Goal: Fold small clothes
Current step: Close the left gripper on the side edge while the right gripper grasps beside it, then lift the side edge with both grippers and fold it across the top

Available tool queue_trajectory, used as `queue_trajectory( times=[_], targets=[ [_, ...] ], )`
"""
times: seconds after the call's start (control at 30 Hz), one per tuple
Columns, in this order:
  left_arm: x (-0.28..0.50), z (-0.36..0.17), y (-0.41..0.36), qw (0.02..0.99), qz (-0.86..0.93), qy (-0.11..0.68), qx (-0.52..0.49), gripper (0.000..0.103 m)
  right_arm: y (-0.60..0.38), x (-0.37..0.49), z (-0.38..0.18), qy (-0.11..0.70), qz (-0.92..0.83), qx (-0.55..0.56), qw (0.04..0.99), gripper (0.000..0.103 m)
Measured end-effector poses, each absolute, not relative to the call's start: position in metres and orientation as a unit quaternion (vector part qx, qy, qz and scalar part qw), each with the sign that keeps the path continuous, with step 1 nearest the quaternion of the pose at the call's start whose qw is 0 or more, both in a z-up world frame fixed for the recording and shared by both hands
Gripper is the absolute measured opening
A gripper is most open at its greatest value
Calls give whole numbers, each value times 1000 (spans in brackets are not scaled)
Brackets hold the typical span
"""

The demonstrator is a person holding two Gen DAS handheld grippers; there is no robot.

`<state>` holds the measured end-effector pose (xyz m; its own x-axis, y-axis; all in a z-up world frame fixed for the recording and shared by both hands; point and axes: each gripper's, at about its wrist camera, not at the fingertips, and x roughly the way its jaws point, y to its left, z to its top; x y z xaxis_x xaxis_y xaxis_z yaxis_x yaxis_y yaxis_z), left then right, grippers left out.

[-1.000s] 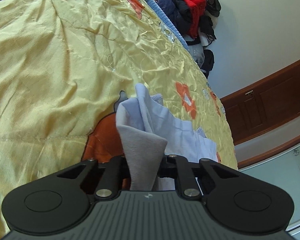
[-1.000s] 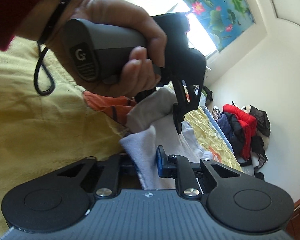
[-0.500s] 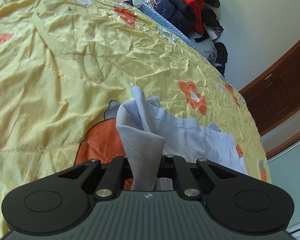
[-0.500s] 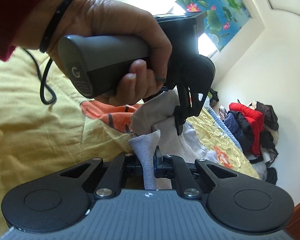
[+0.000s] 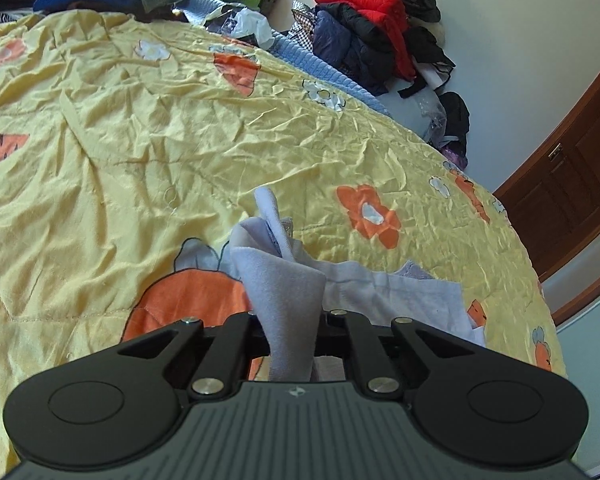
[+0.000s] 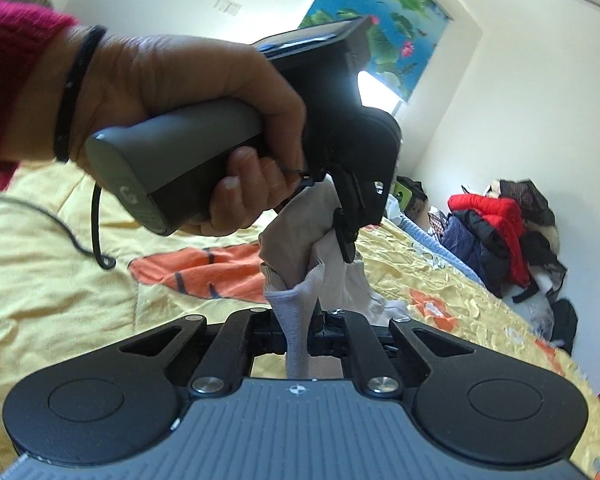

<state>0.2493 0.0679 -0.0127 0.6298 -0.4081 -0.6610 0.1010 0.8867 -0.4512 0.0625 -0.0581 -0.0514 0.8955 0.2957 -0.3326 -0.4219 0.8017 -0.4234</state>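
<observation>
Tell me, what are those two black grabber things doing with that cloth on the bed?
A person is folding a small pale grey cotton garment on a crinkled yellow quilt with orange flowers. Both hand-held tools are pinching it: the left gripper clamps one bunched edge, and the right gripper clamps a ribbed edge close by. That part is raised off the quilt, while the rest of the garment trails down onto it.

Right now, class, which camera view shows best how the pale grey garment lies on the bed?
The left wrist view: the pale grey garment trails from the left gripper across the yellow quilt. The right wrist view shows only bunched cloth pinched by both grippers.
</observation>
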Motion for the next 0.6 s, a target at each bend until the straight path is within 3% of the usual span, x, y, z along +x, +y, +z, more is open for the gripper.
queue_trajectory(
  times=[0.6],
  targets=[
    [242, 26, -3, 900, -154, 375, -157, 9, -130, 62, -27, 118, 142, -141, 973, 10]
  ],
)
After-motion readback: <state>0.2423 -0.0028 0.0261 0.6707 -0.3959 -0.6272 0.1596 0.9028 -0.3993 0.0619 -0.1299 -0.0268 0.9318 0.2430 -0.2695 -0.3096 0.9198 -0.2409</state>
